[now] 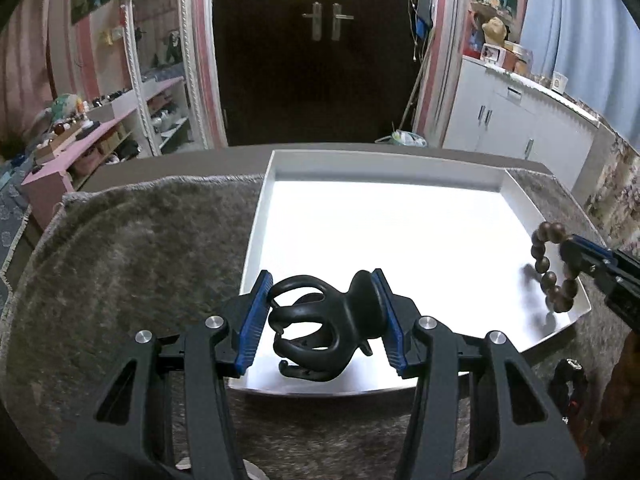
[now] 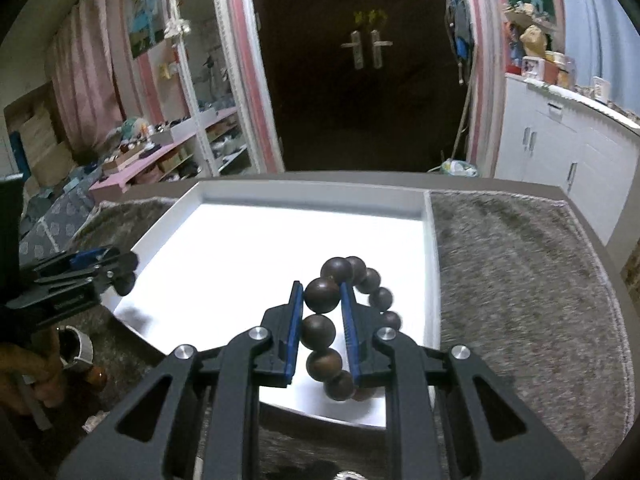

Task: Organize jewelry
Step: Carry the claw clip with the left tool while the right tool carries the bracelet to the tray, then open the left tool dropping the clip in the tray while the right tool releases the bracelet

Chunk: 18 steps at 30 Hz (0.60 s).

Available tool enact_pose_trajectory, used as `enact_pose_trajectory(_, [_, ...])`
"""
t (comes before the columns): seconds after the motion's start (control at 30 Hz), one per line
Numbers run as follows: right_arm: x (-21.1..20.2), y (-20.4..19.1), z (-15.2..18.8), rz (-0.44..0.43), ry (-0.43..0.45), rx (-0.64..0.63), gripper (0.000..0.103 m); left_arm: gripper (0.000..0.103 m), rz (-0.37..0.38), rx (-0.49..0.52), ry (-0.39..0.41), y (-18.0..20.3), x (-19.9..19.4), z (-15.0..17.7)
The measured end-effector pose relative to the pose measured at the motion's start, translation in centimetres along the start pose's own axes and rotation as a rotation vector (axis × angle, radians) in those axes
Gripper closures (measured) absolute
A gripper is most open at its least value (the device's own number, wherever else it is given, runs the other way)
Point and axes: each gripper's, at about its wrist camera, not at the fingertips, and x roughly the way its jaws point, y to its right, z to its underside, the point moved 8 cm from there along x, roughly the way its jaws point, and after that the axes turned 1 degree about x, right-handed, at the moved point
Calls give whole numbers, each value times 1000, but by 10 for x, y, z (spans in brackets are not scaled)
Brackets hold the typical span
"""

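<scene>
My left gripper [image 1: 322, 322] is shut on a black claw hair clip [image 1: 320, 328] and holds it over the near left corner of a white tray [image 1: 256, 236]. My right gripper [image 2: 320, 320] is shut on a dark brown bead bracelet [image 2: 340, 320] and holds it over the tray's [image 2: 430, 264] near right part. The bracelet [image 1: 550, 272] and right gripper [image 1: 576, 254] also show at the right edge of the left wrist view. The left gripper [image 2: 120, 268] shows at the left of the right wrist view.
The tray lies on a grey furry mat [image 1: 140, 248] on a table. A black item [image 1: 570, 384] lies on the mat at the near right. A dark double door [image 1: 320, 52], pink shelves [image 1: 100, 128] and a white cabinet [image 1: 520, 124] stand beyond.
</scene>
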Motion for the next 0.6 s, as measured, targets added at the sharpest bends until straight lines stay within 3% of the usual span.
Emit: enact_pose_trajectory(0.6, [24, -19, 19, -28, -70, -26, 84, 54, -22, 7, -102, 4, 36, 21])
